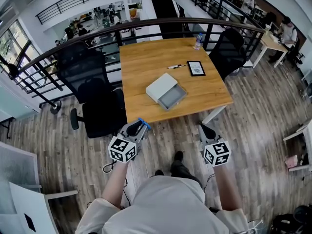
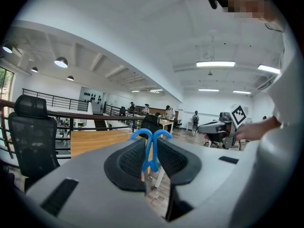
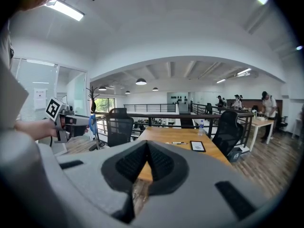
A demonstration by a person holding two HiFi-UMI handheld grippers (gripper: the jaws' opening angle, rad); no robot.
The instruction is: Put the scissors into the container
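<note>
The blue-handled scissors point(image 2: 152, 148) are pinched between the pads of my left gripper point(image 2: 151, 152), with their handle loops sticking up past the jaw tips. In the head view my left gripper point(image 1: 141, 127) hovers over the floor, just off the wooden table's point(image 1: 146, 57) near left corner, and the scissors point(image 1: 144, 124) show as a blue bit at its tip. The container point(image 1: 173, 97) is an open grey box with a white lid point(image 1: 161, 87) beside it, mid-table. My right gripper point(image 1: 205, 129) is off the near right corner, jaws shut and holding nothing point(image 3: 147, 148).
A pen point(image 1: 175, 66), a black-framed tablet point(image 1: 196, 68) and a water bottle point(image 1: 198, 40) lie on the far part of the table. Black office chairs stand at the left point(image 1: 92, 87) and far right point(image 1: 226, 50). A curved railing point(image 1: 146, 26) runs behind the table.
</note>
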